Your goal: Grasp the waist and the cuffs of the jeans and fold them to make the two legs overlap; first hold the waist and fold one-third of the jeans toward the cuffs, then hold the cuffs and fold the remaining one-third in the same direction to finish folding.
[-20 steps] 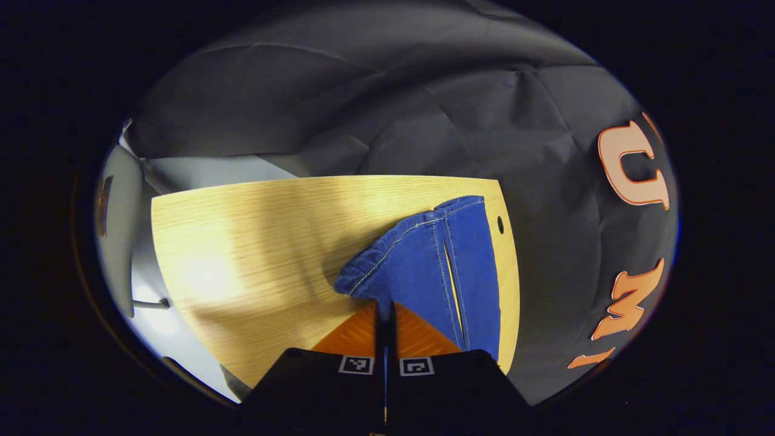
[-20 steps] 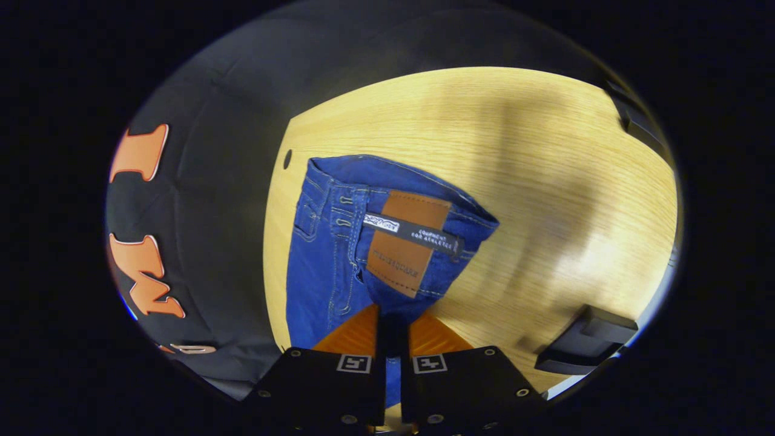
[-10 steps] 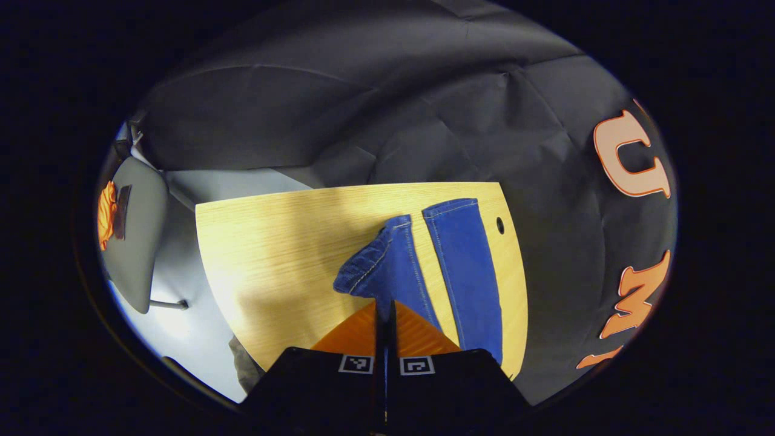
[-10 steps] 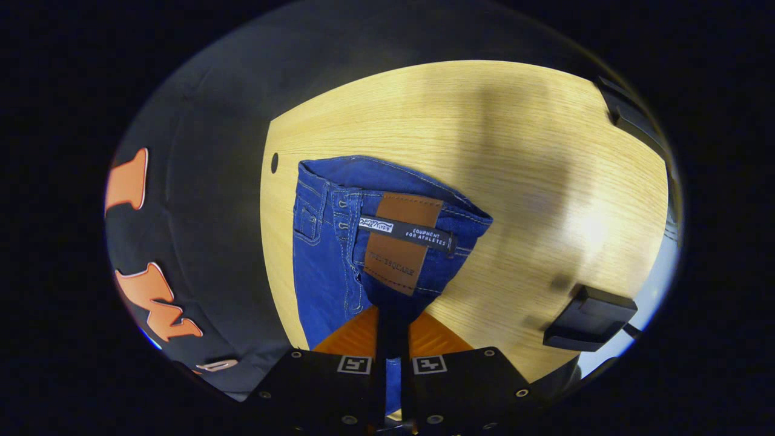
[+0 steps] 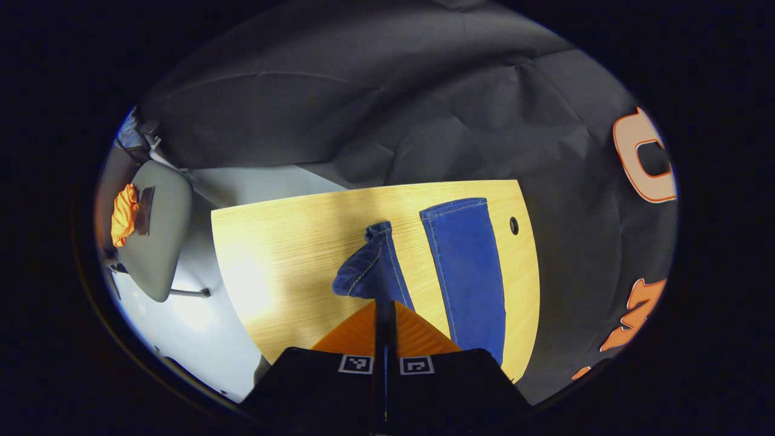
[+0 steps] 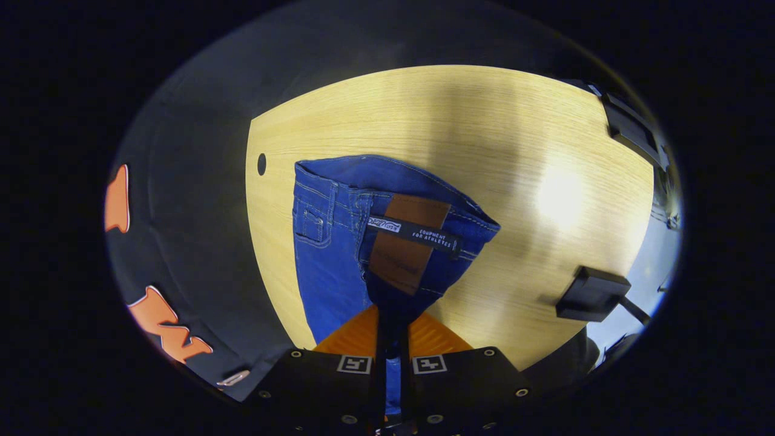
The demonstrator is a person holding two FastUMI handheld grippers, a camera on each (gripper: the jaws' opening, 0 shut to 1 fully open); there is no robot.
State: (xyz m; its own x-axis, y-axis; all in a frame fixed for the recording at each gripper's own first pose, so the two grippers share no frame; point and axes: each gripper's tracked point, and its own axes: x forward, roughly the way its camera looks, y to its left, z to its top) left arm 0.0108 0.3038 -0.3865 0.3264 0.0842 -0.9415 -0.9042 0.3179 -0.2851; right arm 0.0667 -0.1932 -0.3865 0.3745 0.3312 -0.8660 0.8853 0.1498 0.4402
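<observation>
In the left gripper view, the left gripper (image 5: 385, 309) has its two fingers pressed together on the cuff (image 5: 370, 272) of one leg of the jeans (image 5: 466, 266). That cuff is lifted and bunched just beyond the fingertips, with its stitched hem curling to the left. The other leg (image 5: 465, 260) lies flat on the wooden surface (image 5: 284, 260) just to the right, running away from the camera towards the far edge, its hem square and near a small round hole (image 5: 513, 225) in the surface. A strip of bare wood shows between the two legs at their far ends. Beyond the left edge of the surface stands a grey chair (image 5: 154, 236) with an orange cloth (image 5: 124, 213) on it.

In the right gripper view, the right gripper (image 6: 392, 321) is clamped on the waist (image 6: 387, 200) of the jeans, fingers together with denim caught between them. The waistband is raised and opens towards the camera, showing a brown leather patch (image 6: 407, 242) crossed by a dark belt loop. A front pocket with its stitching lies on the left side. The rest of the denim hangs down to the surface (image 6: 484, 133) on the left, close to its left edge and to the round hole (image 6: 261, 163). A black box-like object (image 6: 592, 294) sits at the near right edge of the surface.
</observation>
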